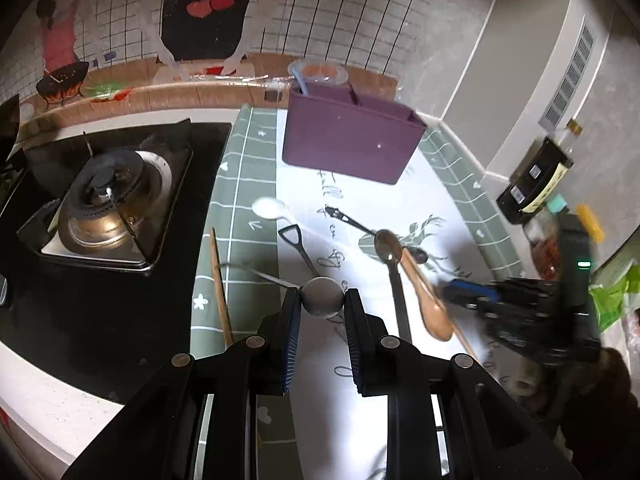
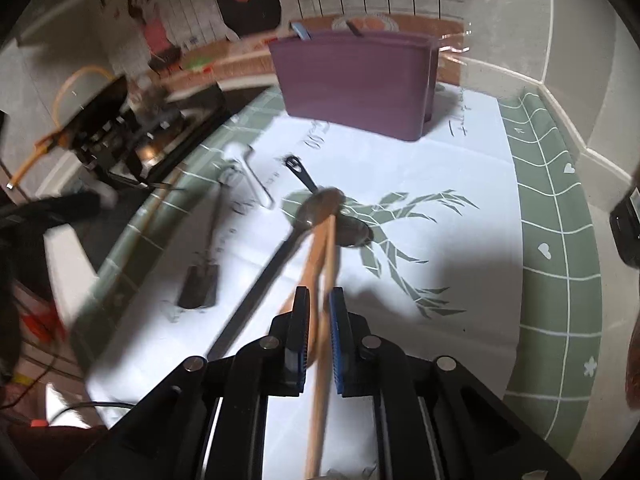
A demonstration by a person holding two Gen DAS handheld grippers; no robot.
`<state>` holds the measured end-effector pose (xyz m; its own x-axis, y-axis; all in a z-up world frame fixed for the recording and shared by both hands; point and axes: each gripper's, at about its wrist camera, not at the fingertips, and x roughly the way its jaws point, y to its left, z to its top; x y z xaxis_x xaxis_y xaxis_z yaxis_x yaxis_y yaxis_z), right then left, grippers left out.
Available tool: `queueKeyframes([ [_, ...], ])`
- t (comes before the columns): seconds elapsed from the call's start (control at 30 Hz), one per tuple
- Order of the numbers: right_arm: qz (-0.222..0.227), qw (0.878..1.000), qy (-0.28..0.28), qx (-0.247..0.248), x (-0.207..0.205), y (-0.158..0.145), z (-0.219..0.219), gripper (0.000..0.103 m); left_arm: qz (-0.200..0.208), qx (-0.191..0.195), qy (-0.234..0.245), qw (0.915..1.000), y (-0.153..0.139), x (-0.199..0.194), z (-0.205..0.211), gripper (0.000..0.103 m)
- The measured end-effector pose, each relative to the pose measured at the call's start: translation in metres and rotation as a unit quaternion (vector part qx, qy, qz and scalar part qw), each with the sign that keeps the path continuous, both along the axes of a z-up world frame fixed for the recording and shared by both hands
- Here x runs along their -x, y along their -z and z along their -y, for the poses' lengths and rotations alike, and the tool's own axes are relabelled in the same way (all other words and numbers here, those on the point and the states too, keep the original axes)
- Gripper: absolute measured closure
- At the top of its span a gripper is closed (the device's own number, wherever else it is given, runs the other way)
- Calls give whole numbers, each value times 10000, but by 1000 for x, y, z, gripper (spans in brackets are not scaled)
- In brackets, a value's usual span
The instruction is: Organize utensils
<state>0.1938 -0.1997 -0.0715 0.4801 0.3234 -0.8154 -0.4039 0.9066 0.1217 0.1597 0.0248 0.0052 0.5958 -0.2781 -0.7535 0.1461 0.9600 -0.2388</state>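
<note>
A purple utensil holder (image 1: 352, 140) stands at the back of the mat and also shows in the right wrist view (image 2: 356, 80). My left gripper (image 1: 322, 298) is shut on the bowl of a metal spoon (image 1: 322, 296) with a black shovel-style handle (image 1: 294, 240). My right gripper (image 2: 318, 304) is shut on a wooden spoon (image 2: 320, 248), seen from the left wrist view (image 1: 426, 296). A long dark-handled metal spoon (image 2: 280, 256), a small black spoon (image 2: 304, 176) and a white spoon (image 2: 248, 172) lie on the mat.
A gas stove (image 1: 108, 196) sits left of the green-and-white mat (image 1: 448, 200). A wooden stick (image 1: 220, 280) lies along the mat's left edge. Bottles (image 1: 536, 176) stand at the right by the wall. The holder holds a blue-handled item (image 1: 300, 80).
</note>
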Motion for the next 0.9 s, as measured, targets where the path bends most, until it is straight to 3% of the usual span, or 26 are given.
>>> queueKeyframes([
  [0.2,-390,9992,84,-25,-27,18,-3,93,-22,213,68,9997,-10,4,1,80],
  [0.33,-289,9995,9,88,-26,16,-8,97,-169,633,-2,9979,-15,-3,-6,80],
  [0.57,100,9984,220,-515,-8,-24,16,97,-221,1201,-33,9925,-33,-12,-16,80],
  [0.9,765,9931,512,-724,5,-62,25,97,-59,1312,150,9912,-58,-20,-4,80],
])
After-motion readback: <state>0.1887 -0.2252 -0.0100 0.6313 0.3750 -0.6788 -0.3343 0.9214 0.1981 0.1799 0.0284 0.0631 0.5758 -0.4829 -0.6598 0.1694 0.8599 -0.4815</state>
